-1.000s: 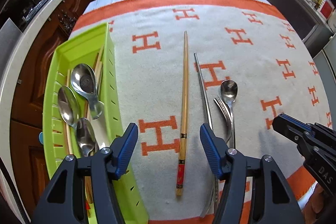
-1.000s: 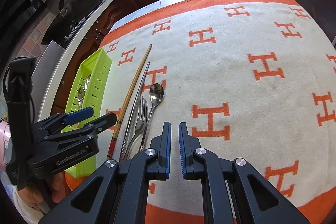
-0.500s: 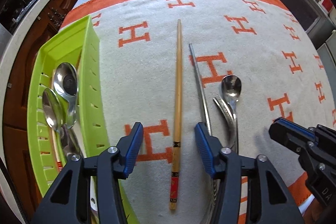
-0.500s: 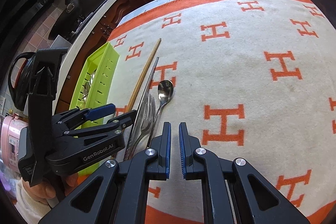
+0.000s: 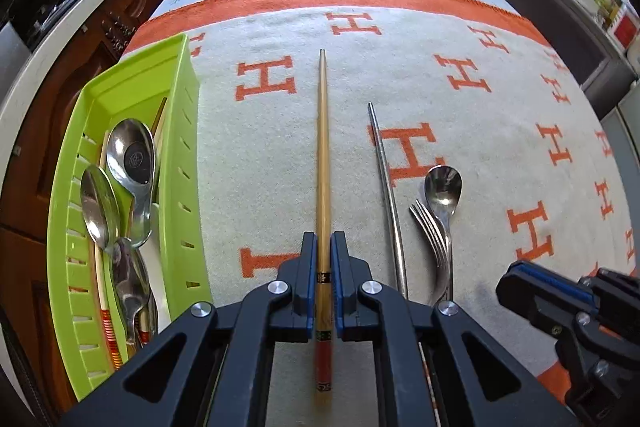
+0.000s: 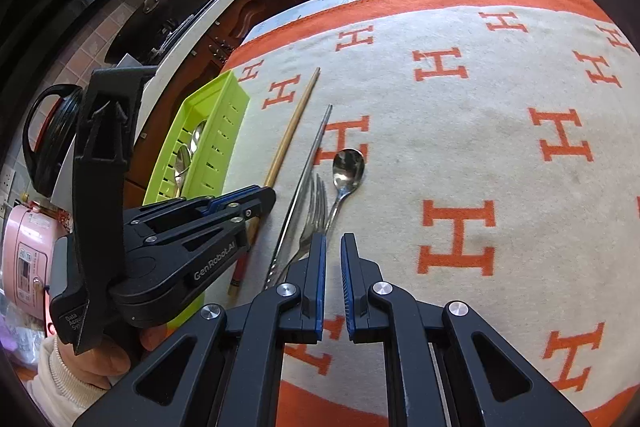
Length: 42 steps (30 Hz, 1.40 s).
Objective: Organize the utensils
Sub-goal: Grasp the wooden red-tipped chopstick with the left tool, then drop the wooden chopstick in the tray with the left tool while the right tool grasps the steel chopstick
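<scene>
With my left gripper (image 5: 323, 247) clamped on the wooden chopstick (image 5: 322, 155), I note both blue pads pressing its shaft just above the black band near the red decorated end. The chopstick lies flat on the cream blanket (image 5: 500, 147) with orange H marks, its thin tip pointing away from me. To its right, apart from it, lies a metal chopstick (image 5: 386, 195), then a fork (image 5: 434, 239) partly overlapping a small spoon (image 5: 443, 187). To its left stands the green slotted tray (image 5: 188, 163), holding several spoons (image 5: 132, 155) and what look like more chopsticks along its floor. My right gripper (image 6: 332, 247) hovers over the blanket with its jaws nearly together and nothing between them; the fork handle passes just beside its left finger. In the right wrist view I see the left gripper low over the chopstick's red end, beside the tray's near corner, and a hand (image 6: 92, 359) in a pale sleeve holding it.
</scene>
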{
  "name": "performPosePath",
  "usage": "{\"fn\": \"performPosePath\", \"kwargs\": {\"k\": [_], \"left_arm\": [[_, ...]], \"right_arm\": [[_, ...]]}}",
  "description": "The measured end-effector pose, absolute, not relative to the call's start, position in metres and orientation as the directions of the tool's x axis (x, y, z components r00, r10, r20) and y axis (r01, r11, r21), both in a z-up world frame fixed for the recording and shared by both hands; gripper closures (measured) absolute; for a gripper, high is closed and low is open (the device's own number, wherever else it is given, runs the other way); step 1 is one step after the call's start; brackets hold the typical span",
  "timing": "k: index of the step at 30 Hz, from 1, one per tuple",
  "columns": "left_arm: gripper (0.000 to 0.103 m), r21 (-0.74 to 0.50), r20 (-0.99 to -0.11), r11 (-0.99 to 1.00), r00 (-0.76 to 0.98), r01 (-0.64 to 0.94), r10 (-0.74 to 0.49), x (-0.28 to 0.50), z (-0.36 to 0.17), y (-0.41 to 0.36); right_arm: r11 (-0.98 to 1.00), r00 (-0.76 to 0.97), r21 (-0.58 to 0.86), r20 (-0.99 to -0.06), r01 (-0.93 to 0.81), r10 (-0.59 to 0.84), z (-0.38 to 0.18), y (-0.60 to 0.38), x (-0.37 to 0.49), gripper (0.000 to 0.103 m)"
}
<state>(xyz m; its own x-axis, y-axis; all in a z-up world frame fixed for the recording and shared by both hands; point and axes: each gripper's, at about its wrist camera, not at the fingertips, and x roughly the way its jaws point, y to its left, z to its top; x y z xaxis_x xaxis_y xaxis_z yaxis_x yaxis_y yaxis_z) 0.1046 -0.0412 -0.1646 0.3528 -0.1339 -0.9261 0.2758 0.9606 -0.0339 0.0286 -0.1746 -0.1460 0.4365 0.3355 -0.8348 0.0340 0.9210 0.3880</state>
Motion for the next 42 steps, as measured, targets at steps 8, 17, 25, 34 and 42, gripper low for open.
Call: {"fn": "performPosePath", "kwargs": {"k": [8, 17, 25, 34, 42], "left_arm": [[0.099, -0.093, -0.863, 0.972, 0.469, 0.215, -0.186, 0.091, -0.118, -0.012], [0.099, -0.065, -0.803, 0.99, 0.583, 0.125, -0.126, 0.068, -0.077, 0.046], [0.098, -0.066, -0.819, 0.997, 0.569, 0.038, -0.076, 0.06, -0.089, 0.097], [0.098, -0.067, -0.836, 0.998, 0.545, 0.02, -0.067, 0.055, -0.107, 0.119], [0.077, -0.056, -0.839, 0.998, 0.542, 0.004, -0.05, 0.053, -0.116, 0.128]], "right_arm": [[0.922, 0.428, 0.387, -0.833, 0.0, 0.35, -0.142, -0.155, 0.033, 0.095], [0.943, 0.41, 0.331, -0.857, -0.028, 0.313, -0.146, -0.119, 0.047, 0.09], [0.979, 0.375, 0.206, -0.907, 0.002, 0.19, -0.16, -0.094, 0.065, 0.089], [1.0, 0.371, -0.018, -0.928, 0.005, -0.019, -0.175, -0.066, 0.08, 0.093], [0.995, 0.403, 0.078, -0.914, 0.065, 0.046, -0.165, -0.077, 0.076, 0.098]]}}
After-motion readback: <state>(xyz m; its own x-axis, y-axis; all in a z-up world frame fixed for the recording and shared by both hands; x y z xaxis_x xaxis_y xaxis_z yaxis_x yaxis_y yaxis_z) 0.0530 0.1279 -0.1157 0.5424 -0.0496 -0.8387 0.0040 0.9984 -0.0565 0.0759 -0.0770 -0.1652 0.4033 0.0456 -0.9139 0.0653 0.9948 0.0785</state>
